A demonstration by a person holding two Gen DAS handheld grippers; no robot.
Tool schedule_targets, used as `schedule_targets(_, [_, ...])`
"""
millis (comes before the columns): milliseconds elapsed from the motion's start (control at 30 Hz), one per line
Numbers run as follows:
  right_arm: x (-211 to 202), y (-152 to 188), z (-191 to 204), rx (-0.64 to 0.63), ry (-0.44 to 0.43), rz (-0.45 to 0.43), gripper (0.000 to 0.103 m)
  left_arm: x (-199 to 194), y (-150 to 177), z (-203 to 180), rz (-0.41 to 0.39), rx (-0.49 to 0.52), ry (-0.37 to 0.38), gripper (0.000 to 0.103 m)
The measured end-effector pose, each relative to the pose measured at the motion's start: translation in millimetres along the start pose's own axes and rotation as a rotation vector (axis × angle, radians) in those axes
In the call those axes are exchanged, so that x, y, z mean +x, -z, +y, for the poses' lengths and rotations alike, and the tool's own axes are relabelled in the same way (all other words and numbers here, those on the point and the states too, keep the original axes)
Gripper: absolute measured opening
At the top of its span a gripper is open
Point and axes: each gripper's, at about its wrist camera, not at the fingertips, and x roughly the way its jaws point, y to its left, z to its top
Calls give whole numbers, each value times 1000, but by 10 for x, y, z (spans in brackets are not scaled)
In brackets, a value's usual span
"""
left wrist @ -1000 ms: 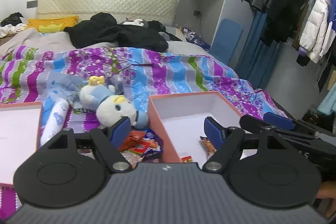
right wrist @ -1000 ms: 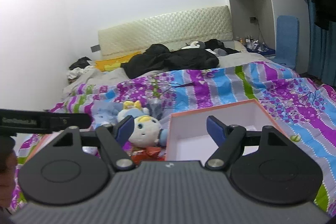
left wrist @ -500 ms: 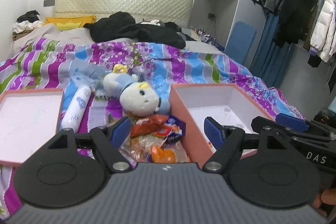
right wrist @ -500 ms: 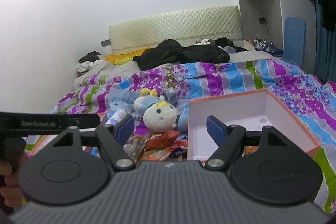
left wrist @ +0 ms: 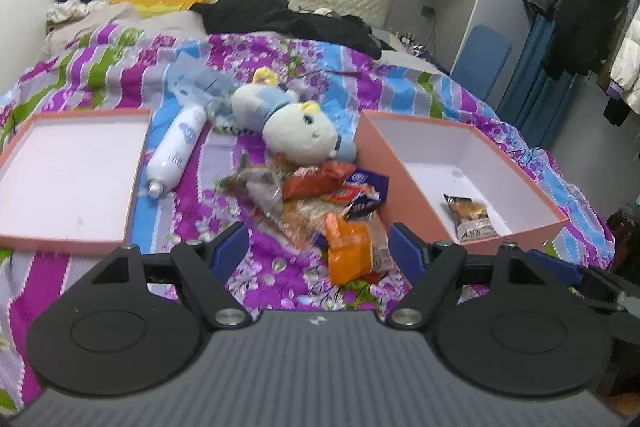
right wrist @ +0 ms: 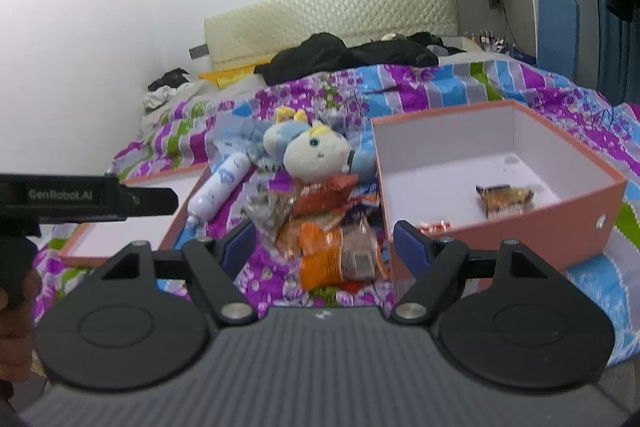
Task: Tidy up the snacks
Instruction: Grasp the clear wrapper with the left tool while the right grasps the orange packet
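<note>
Bedspread (left wrist: 120,75) in purple, blue and green stripes carries, from the left, a shallow pink box lid (left wrist: 24,147), a white bottle (left wrist: 176,147) lying on its side and a plush toy (left wrist: 296,135). Next comes the pile of snack packets (left wrist: 332,203) – it lies between the lid and the deep pink box (left wrist: 384,163), which holds one packet (left wrist: 470,217). The left gripper (left wrist: 320,247) and the right gripper (right wrist: 324,245) both hang over the pile with jaws wide apart – nothing between them.
</note>
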Motion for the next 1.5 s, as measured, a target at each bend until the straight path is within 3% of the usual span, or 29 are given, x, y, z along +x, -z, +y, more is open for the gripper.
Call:
schedule_targets(500, [401,312,169,-84,29,75,76,564,220,376,99,-52,0,81])
schedule_targets(800, [743,391,384,-202,32,118,64,1042,131,621,133,-99,16,83])
schedule_targets(1067, [1220,381,481,-272,76,153,63,1626,6,912,186,-176,41,83])
schedule_targets(1233, [1574,320,461,-290,107,175,67,2009,-137,965,184,-187,61,84])
schedule_targets(1300, [1696,300,456,-301,130,173,78,2160,-196,969,184,-184,63,83])
schedule_targets(1367, [1800,302,459,-324,130,180,82,2293,-241,973,182,-185,74,83])
schedule_targets(1500, [1997,301,485,-356,161,208,82,2539,-311,962,186,-182,87,83])
